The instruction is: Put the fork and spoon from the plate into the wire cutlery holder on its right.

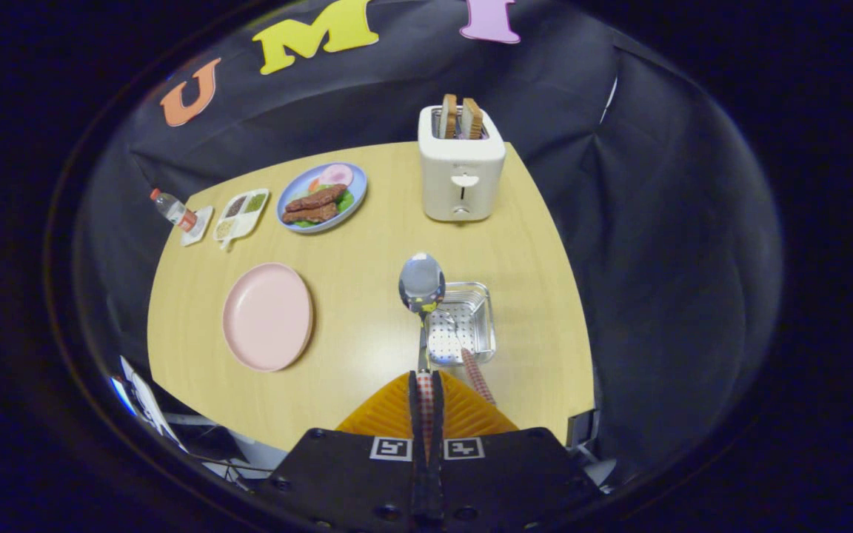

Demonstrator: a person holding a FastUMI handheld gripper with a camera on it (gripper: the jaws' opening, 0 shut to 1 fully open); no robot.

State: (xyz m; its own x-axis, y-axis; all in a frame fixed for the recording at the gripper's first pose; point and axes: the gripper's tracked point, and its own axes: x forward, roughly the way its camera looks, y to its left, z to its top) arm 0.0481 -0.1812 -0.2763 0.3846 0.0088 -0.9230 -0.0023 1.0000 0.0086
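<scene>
Steel spoon — 1 — clamped in gripper; 1 fork in holder.

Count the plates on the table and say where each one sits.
2. The pink plate lies bare, left of the spoon that the shut gripper holds. The blue plate with food sits beyond it, left of the toaster.

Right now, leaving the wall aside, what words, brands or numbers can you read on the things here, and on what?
No text can be read.
Bottle label: too small to read.
Toaster front mark: too blurred to read.
Square markers behind the gripper, which is shut on the spoon: patterns, no words.
</scene>
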